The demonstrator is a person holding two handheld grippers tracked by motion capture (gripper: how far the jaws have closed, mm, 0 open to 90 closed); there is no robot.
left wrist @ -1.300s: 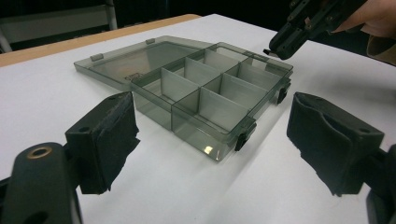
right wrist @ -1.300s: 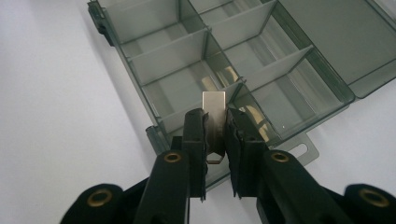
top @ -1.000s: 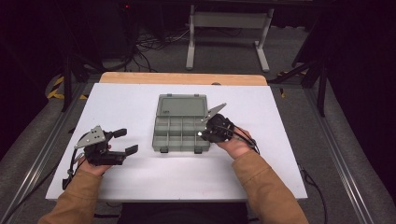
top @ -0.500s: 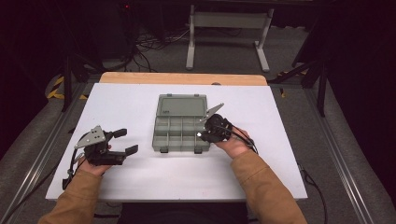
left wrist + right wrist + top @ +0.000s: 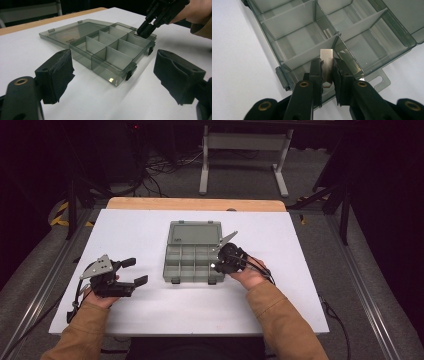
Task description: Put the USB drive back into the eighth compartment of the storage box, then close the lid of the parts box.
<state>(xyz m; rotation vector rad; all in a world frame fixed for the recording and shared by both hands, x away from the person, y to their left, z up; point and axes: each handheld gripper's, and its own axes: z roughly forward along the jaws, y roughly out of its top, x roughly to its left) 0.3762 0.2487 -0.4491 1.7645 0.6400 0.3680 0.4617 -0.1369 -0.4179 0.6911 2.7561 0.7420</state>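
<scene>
plainly, no readable writing: a small dark mark sits on the lid of the organizer box near its left edge, too small to make out. no brand seen on either gripper.

right gripper: jaws nearly together, pads pinched on a small silver metal piece, a flat rectangular tab that stands up between the fingertips, with a thin wire loop at its lower end. the tab hangs just above the near row of the box, over the divider where two compartments meet. beyond the fingertips lie the other compartments, all bare; off to the far right of the fingertips the flat lid begins. a latch tab of the box sits just left of and below the left pad. in the high view the right gripper tips down over the box's right near corner, hand behind it on the table side, forearm in a tan sleeve running back toward the table's near edge.

left gripper: jaws wide apart, nothing between the pads. the box lies ahead of the fingertips, well apart from them, lid laid open flat on its far side. in the high view the left gripper rests low on the white table, pointing right toward the box, the grey plate on top, the hand wrapped around its back.
</scene>
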